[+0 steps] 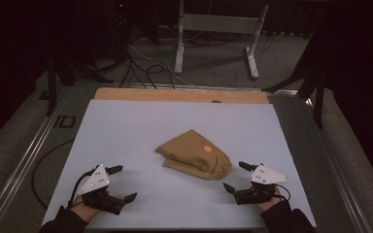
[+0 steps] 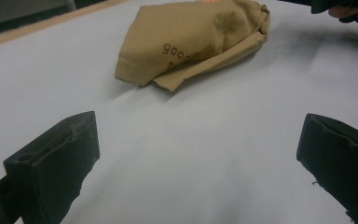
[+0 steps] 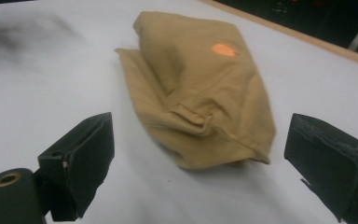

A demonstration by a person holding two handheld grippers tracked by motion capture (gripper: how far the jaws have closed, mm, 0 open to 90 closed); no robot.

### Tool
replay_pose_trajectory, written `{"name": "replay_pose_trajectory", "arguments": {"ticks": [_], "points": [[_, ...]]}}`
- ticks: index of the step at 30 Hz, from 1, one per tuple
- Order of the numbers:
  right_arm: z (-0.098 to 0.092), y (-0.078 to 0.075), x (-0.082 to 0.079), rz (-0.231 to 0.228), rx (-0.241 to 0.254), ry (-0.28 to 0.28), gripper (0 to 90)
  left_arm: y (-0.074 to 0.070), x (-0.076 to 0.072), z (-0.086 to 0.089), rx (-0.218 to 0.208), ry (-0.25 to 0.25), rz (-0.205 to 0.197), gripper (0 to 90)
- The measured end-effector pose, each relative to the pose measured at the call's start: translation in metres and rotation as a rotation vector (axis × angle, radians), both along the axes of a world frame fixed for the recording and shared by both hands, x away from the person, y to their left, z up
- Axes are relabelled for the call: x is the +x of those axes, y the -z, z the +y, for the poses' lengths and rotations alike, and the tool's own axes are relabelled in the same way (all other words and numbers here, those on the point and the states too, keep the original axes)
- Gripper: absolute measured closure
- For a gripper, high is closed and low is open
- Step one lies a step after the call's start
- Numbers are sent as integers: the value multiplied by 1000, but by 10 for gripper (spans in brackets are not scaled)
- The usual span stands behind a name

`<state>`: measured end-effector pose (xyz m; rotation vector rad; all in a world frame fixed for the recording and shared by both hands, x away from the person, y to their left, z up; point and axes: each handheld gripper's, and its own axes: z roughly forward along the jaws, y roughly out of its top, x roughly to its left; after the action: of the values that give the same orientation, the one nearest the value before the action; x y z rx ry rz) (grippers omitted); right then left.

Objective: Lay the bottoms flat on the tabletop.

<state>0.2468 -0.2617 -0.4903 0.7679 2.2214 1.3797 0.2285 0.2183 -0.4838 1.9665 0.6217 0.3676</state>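
The folded tan garment (image 1: 194, 154) lies bunched at mid-table on the white table surface (image 1: 126, 131), orange print up. The right gripper (image 1: 238, 177) sits just beside its near right edge, jaws spread, nothing between them. The left gripper (image 1: 119, 183) rests well apart to the left, jaws likewise spread and empty. Recommended: approach low, pinch one loose hem, not the whole bundle. No obstruction lies between; the wooden edge strip (image 1: 175, 94) runs along the far side.

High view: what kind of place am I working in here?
Probably a lab or recording workspace, not a home. A white work table stands on grey carpet, loose black cables trail across the floor behind it, and a metal stand frame sits in the dim background. A folded tan garment lies on the table.
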Motion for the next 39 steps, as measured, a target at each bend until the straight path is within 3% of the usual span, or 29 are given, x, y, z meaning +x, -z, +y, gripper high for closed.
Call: {"name": "replay_pose_trajectory", "arguments": {"ticks": [3,7,15,18,20,21,32,39], "points": [[-3,-3,-1,-1,8,15,85,0,-1,0,6,-4,3,4],[-6,-1,-1,12,-29,22,84,0,-1,-1,9,-1,7,4],[-5,-2,-1,19,-50,46,81,-2,-2,-1,3,18,7,4],[-3,-4,-2,19,-74,51,81,-5,-2,-3,1,28,-1,4],[-2,-3,-1,42,-124,83,81,-8,-2,-5,-6,33,4,4],[-2,-4,-2,54,-125,85,82,-8,-2,-6,-6,38,9,4],[4,-44,-16,2,-17,104,82,-31,3,-16,-5,44,8,4],[5,-71,-15,-12,-10,150,82,-48,15,-26,-9,66,-13,4]]}}
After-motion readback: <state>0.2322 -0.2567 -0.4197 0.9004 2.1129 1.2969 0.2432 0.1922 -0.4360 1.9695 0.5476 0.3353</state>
